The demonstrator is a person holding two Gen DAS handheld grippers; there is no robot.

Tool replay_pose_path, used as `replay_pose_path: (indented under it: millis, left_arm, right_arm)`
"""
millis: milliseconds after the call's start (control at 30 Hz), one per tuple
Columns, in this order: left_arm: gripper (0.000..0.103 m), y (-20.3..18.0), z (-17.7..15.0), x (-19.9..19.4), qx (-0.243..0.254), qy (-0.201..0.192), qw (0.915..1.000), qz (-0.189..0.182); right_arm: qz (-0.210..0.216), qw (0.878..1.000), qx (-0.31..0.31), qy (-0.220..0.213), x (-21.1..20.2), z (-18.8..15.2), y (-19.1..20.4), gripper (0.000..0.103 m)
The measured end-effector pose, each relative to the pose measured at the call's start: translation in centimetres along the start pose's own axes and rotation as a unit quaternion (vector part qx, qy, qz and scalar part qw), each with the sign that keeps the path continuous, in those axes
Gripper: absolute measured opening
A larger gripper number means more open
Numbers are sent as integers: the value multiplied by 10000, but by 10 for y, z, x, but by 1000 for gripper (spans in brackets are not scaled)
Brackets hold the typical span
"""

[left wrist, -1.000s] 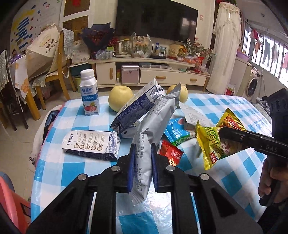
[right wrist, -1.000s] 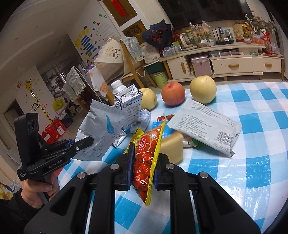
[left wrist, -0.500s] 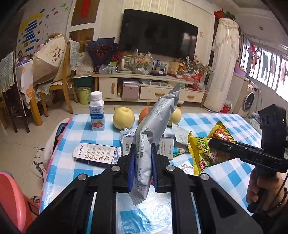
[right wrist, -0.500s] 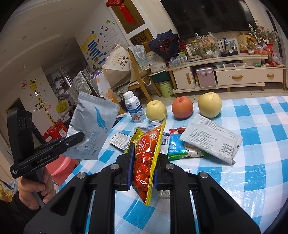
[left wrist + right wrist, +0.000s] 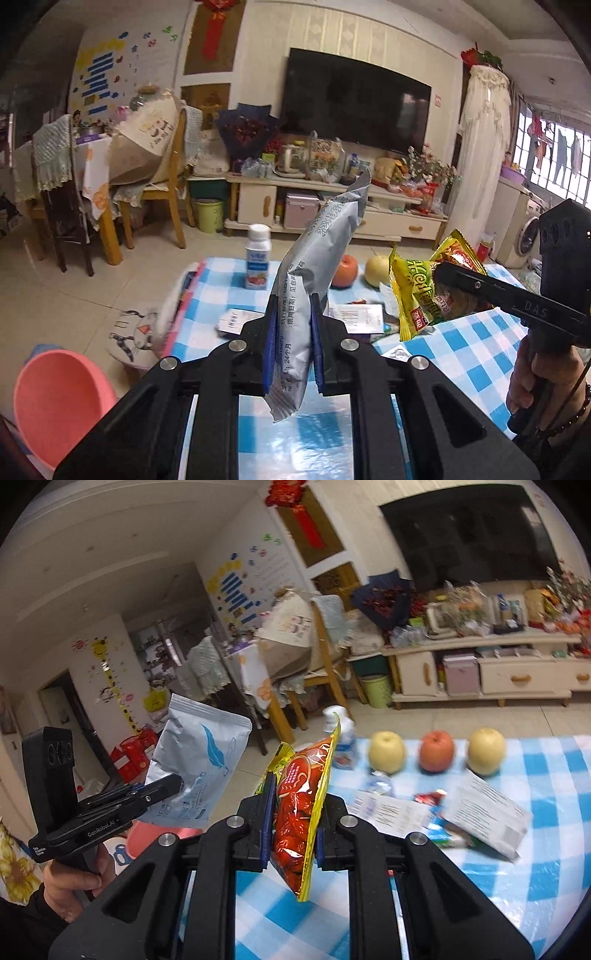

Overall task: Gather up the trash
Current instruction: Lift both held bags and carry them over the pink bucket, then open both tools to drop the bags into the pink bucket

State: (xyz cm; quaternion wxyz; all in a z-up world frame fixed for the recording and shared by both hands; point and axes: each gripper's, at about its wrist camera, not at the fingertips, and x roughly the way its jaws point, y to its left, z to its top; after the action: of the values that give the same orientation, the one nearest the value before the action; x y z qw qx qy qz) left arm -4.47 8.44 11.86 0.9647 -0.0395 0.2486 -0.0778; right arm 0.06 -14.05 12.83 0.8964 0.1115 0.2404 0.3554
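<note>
My left gripper (image 5: 293, 339) is shut on a silver foil packet (image 5: 314, 273) and holds it upright, high above the blue checked table (image 5: 465, 354). The packet also shows in the right wrist view (image 5: 199, 768). My right gripper (image 5: 291, 823) is shut on a yellow and red snack bag (image 5: 299, 812), also lifted off the table; it shows in the left wrist view (image 5: 417, 291). A pink bin (image 5: 55, 398) stands on the floor at the table's left edge, below the left gripper.
On the table lie several wrappers, among them a white packet (image 5: 484, 812) and a printed flat one (image 5: 388, 806). Two pears, an apple (image 5: 436, 751) and a yogurt bottle (image 5: 257, 262) stand at the far edge. Wooden chairs (image 5: 155, 192) are beyond.
Both grippers have risen and pulled back toward the table's left side with their packets. The table's contents look lower and farther, and the pink bin is more in view.
</note>
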Motion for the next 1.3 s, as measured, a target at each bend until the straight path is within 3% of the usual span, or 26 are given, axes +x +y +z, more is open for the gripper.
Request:
replay_pose_path:
  millis: [300, 500, 733, 1033, 1300]
  left_arm:
    - [17, 71, 4, -68, -212, -213, 9960, 836]
    - [17, 132, -4, -101, -499, -224, 9881, 1439]
    - [17, 194, -21, -119, -794, -133, 9787, 1891]
    - [17, 251, -42, -103, -1129, 102, 9702, 2144]
    - [17, 264, -63, -75, -1120, 382, 9661, 2295]
  right_arm:
    - [792, 9957, -463, 148, 57, 22, 98, 18]
    - [1289, 9877, -799, 372, 107, 24, 173, 18]
    - [1593, 9793, -1050, 673, 168, 18, 244, 18]
    - [1668, 9734, -1162, 1053, 216, -1, 276, 18]
    - [1559, 9699, -1226, 1412, 258, -20, 279, 18]
